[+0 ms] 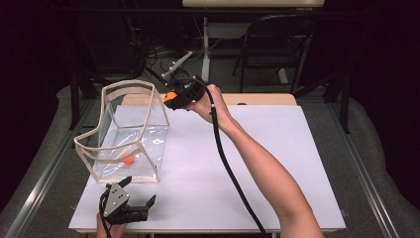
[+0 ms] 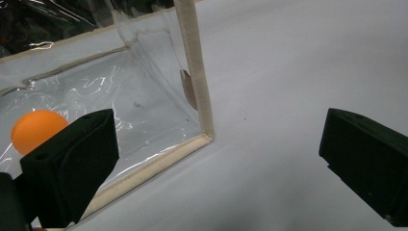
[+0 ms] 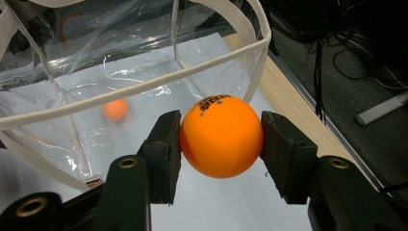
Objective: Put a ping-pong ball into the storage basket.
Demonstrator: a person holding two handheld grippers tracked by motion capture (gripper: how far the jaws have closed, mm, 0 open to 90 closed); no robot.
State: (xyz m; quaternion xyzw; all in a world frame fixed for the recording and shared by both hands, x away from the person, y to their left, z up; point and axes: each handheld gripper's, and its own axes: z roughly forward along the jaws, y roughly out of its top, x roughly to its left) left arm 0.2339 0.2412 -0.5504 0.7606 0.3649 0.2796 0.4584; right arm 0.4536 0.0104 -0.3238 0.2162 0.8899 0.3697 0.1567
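Right gripper (image 3: 221, 139) has an orange ball (image 3: 221, 136) pinched between its jaws, up by the rim of the clear bag (image 1: 130, 89). Another ball (image 1: 128, 159) sits inside the bag. Left gripper (image 1: 136, 196) rests wide open near the bag's front corner.

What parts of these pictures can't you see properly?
- High view: the held orange ball is mostly hidden by the right gripper and hand.
- Right gripper view: the print on that ball is too small to read; the ball inside the clear bag is blurred.
- Left gripper view: that second ball is partly behind a finger; the bag is cut off by the top edge.
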